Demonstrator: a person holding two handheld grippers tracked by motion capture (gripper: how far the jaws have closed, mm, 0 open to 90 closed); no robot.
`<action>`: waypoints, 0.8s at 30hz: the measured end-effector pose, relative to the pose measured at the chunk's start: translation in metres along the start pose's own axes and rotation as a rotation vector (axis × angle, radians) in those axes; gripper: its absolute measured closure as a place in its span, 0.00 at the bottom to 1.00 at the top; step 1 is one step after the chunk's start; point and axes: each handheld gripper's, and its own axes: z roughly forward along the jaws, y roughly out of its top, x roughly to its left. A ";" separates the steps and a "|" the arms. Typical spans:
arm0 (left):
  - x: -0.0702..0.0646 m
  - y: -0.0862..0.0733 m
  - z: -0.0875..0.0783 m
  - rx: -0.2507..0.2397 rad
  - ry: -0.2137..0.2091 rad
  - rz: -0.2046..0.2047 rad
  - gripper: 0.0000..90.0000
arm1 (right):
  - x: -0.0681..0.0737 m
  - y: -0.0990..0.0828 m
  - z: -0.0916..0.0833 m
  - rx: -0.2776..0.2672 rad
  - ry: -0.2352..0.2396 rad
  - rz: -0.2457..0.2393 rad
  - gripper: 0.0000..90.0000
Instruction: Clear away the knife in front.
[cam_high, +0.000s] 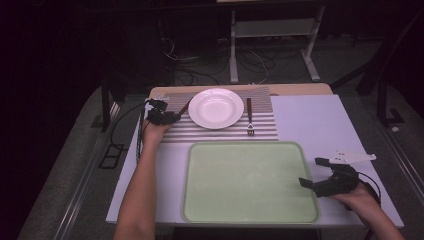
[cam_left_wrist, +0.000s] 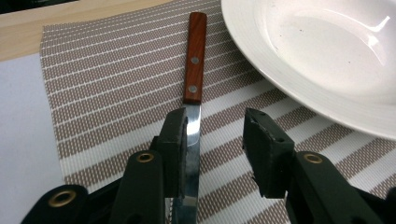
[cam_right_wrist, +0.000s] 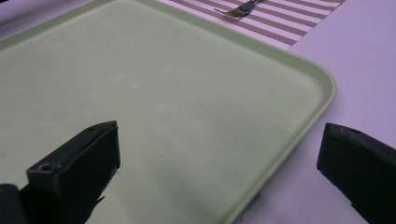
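Observation:
A knife with a reddish wooden handle (cam_left_wrist: 194, 56) lies on the striped placemat (cam_left_wrist: 107, 93), just left of the white plate (cam_left_wrist: 327, 56). My left gripper (cam_left_wrist: 217, 121) is open around its blade (cam_left_wrist: 192, 140). The blade rests against the left jaw's pad and the right jaw stands clear of it. From above, the left gripper (cam_high: 175, 116) sits at the placemat's left end beside the knife (cam_high: 185, 106) and plate (cam_high: 216, 107). My right gripper (cam_high: 312, 171) is wide open at the right rim of the green tray (cam_high: 250, 145), with nothing between its jaws (cam_right_wrist: 219, 135).
A fork (cam_high: 249, 117) with a wooden handle lies on the placemat (cam_high: 265, 131) right of the plate; its tines (cam_right_wrist: 240, 10) show past the tray rim (cam_right_wrist: 299, 60). The white tabletop (cam_high: 310, 120) has bare room at the right. Cables and a metal stand lie beyond the far edge.

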 end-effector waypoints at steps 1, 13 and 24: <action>0.000 0.000 0.000 0.000 0.000 0.000 0.65 | 0.000 0.000 0.000 0.000 0.000 0.000 0.00; 0.009 0.013 0.016 -0.009 0.017 -0.002 0.65 | 0.000 0.000 0.000 -0.002 0.003 -0.002 0.00; 0.016 0.017 0.031 0.005 0.022 -0.010 0.69 | 0.000 -0.001 -0.001 0.001 0.004 -0.005 0.00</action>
